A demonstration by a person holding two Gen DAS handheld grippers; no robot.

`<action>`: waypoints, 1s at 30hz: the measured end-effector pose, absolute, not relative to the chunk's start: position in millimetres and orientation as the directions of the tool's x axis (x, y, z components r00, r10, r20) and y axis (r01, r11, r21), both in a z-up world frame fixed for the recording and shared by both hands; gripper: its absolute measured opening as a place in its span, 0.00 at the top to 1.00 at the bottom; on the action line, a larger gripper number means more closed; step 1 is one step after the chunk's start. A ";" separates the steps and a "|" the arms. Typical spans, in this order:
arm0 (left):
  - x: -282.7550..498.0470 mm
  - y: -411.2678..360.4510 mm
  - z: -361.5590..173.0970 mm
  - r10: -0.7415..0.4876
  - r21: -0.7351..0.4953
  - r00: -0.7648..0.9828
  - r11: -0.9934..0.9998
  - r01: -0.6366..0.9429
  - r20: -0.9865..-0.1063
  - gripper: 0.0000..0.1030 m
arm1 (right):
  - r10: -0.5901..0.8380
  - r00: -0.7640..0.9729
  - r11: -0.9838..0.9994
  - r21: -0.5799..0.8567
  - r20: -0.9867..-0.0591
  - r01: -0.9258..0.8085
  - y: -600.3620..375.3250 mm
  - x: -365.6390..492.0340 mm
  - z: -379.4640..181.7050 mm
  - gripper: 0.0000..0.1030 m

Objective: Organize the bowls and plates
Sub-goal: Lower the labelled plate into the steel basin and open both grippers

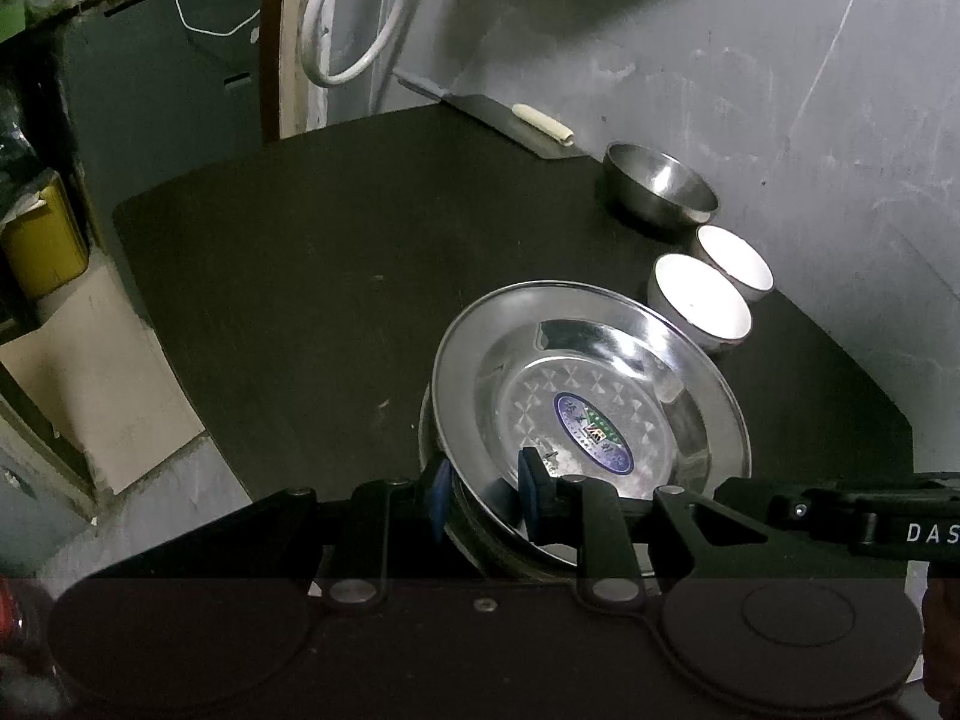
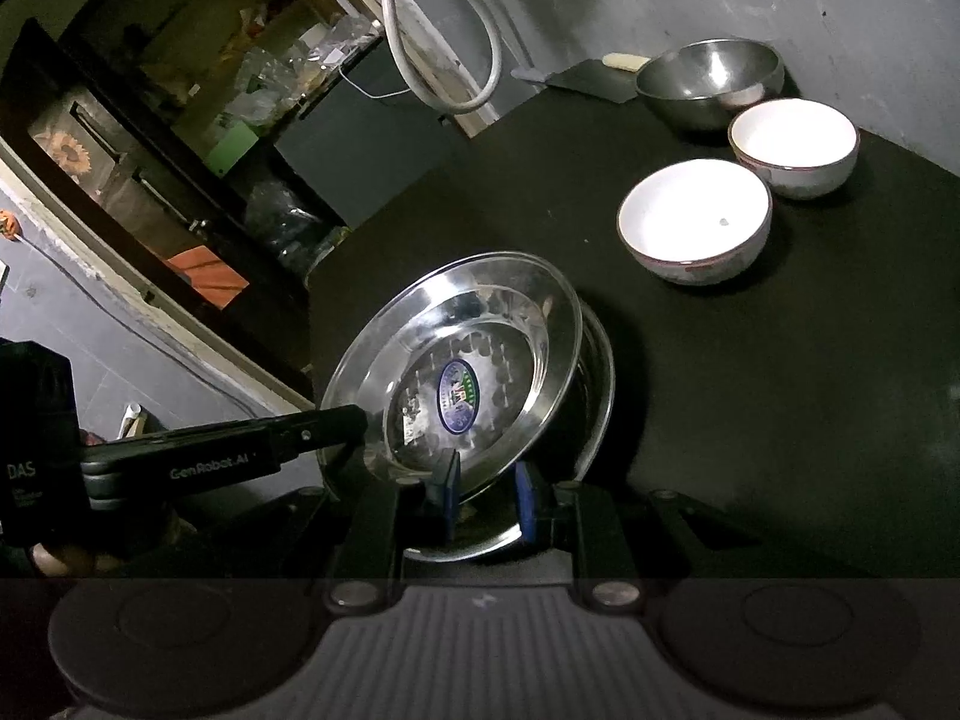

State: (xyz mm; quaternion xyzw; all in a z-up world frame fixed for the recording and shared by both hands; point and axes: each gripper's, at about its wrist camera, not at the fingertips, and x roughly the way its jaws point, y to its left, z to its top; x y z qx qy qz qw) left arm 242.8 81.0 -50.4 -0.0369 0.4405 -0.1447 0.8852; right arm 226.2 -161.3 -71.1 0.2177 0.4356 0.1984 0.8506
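A steel plate [image 1: 591, 384] with a blue oval sticker lies tilted on top of a second steel plate [image 2: 597, 372] on the black table [image 1: 312, 276]. My left gripper [image 1: 485, 495] has its blue pads around the top plate's near rim, one pad inside and one outside. My right gripper [image 2: 487, 501] also straddles the top plate's [image 2: 462, 360] rim. Both sets of jaws stand slightly apart around the rim; I cannot tell how firmly they press. Two white bowls [image 2: 696, 219] [image 2: 795, 147] and a steel bowl [image 2: 711, 81] stand in a row behind.
A cleaver with a pale handle [image 1: 510, 120] lies at the table's far edge by the grey wall. A white hose [image 1: 354, 18] hangs behind. A cluttered shelf [image 2: 180, 90] and a yellow tin [image 1: 42, 246] stand left of the table.
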 end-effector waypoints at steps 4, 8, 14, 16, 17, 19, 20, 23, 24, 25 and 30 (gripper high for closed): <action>243.2 80.3 -52.0 -0.286 -0.189 0.555 0.955 0.227 -0.781 0.75 | 0.528 0.528 0.825 0.549 -0.666 -0.132 -161.7 227.5 -73.9 0.78; 243.5 80.4 -52.4 -0.282 -0.183 0.545 0.956 0.230 -0.790 0.75 | 0.529 0.517 0.824 0.554 -0.673 -0.122 -161.2 231.1 -77.7 0.78; 245.2 79.7 -51.6 -0.282 -0.180 0.539 0.955 0.234 -0.794 0.74 | 0.528 0.517 0.823 0.556 -0.674 -0.116 -161.3 233.6 -78.8 0.78; 245.8 79.3 -51.6 -0.282 -0.179 0.538 0.955 0.236 -0.795 0.74 | 0.526 0.518 0.823 0.556 -0.674 -0.113 -161.3 233.1 -79.3 0.78; 245.9 79.0 -51.6 -0.282 -0.178 0.537 0.955 0.238 -0.795 0.74 | 0.526 0.518 0.823 0.557 -0.674 -0.112 -161.6 232.6 -79.5 0.78; 246.2 78.6 -51.7 -0.283 -0.178 0.535 0.954 0.240 -0.796 0.74 | 0.525 0.518 0.823 0.558 -0.675 -0.107 -162.3 232.6 -79.9 0.78; 246.4 78.5 -51.7 -0.284 -0.179 0.534 0.954 0.241 -0.797 0.74 | 0.525 0.519 0.823 0.559 -0.675 -0.106 -162.5 232.2 -80.0 0.77; 247.2 77.4 -51.4 -0.285 -0.176 0.530 0.953 0.248 -0.799 0.73 | 0.521 0.520 0.825 0.556 -0.677 -0.103 -162.1 230.9 -79.2 0.77; 247.1 77.7 -51.6 -0.285 -0.175 0.530 0.953 0.248 -0.799 0.73 | 0.520 0.521 0.825 0.555 -0.677 -0.102 -161.7 230.6 -78.9 0.77; 247.2 77.6 -51.5 -0.285 -0.176 0.530 0.953 0.248 -0.799 0.73 | 0.520 0.521 0.825 0.555 -0.677 -0.101 -161.5 230.6 -78.9 0.77; 246.6 77.0 -51.5 -0.284 -0.174 0.527 0.953 0.249 -0.801 0.73 | 0.517 0.520 0.829 0.550 -0.680 -0.105 -161.3 230.3 -78.2 0.75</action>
